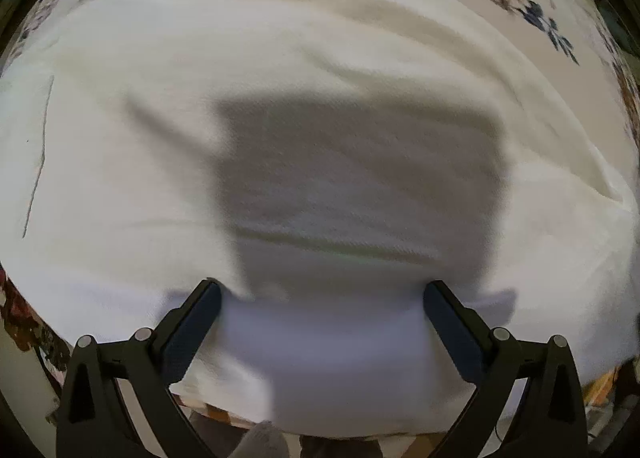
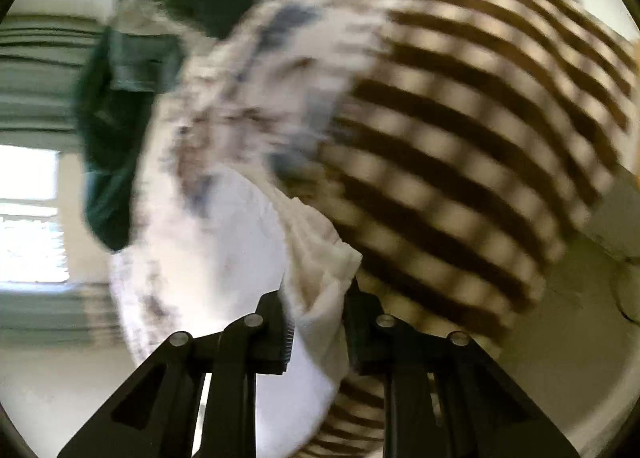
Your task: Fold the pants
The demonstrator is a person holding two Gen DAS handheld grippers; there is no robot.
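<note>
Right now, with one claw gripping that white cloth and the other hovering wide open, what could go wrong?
1. The right gripper pinches only a bunched edge of the white pants; a tug might slip it free.
2. The left gripper is open over the pants, holding nothing, so the lifted side may drag the cloth askew across the floral bedspread.
3. The right wrist view is blurred; dark green clothes and a striped fabric lie nearby and could snag.
</note>
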